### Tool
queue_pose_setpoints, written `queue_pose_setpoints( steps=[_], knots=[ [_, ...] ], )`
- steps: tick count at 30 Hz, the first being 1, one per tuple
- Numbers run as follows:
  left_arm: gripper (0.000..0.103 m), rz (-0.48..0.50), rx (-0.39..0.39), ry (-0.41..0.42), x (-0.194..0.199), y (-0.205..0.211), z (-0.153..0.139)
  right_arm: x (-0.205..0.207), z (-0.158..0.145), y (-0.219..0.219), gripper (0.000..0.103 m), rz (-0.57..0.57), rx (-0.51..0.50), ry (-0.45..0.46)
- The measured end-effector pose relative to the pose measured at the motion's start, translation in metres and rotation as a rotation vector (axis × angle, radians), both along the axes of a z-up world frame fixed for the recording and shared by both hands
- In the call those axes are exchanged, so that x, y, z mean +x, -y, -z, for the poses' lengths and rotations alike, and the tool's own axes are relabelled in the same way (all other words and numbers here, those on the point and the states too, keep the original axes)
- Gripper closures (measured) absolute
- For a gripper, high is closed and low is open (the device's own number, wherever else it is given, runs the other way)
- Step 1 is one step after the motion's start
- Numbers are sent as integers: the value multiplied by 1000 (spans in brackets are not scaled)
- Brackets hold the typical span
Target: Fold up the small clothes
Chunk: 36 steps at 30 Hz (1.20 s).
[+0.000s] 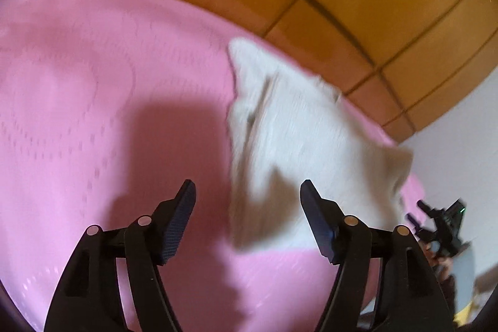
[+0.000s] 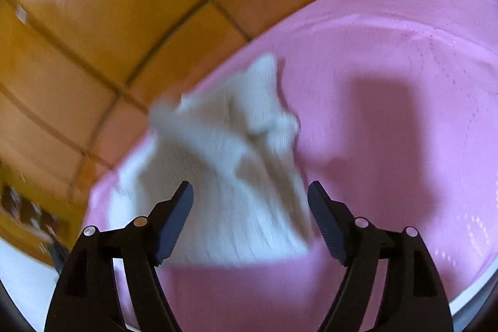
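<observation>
While the pink sheet (image 1: 77,77) covers the bed, a blurred white garment (image 1: 298,139) lies bunched near its edge by the orange tiles (image 1: 358,5); left gripper (image 1: 248,192) and right gripper (image 2: 250,193) gape wide, grasping nothing.

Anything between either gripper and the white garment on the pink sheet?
Nothing visible. The white knit garment lies on the pink sheet, right ahead of the open right gripper. From the open left gripper, the path to it is bare sheet.
</observation>
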<state>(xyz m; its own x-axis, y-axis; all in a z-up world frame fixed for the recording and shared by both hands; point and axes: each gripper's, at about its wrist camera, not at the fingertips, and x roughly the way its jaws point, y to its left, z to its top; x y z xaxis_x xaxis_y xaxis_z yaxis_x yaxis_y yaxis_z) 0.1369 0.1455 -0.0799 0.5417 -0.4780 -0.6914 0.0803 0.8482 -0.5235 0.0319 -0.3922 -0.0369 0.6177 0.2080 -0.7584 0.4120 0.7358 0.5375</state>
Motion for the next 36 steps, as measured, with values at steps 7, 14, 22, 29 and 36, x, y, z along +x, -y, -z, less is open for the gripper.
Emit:
queue_pose_setpoints(
  steps=[7, 14, 22, 29, 36],
  knots=[
    [85, 70, 17, -30, 2, 26, 15, 10, 24, -47, 82, -89, -159, -99],
    [96, 67, 9, 14, -20, 15, 6, -8, -8, -52, 92, -82, -157, -54],
    [100, 80, -30, 10, -67, 2, 1, -50, -25, -71, 94, -105, -116, -44],
    [100, 85, -52, -26, -113, -12, -2, -95, -30, -80, 94, -146, -88, -90],
    [99, 98, -15, -78, -131, -11, 2, -114, -19, -82, 89, -179, -88, -166]
  ],
)
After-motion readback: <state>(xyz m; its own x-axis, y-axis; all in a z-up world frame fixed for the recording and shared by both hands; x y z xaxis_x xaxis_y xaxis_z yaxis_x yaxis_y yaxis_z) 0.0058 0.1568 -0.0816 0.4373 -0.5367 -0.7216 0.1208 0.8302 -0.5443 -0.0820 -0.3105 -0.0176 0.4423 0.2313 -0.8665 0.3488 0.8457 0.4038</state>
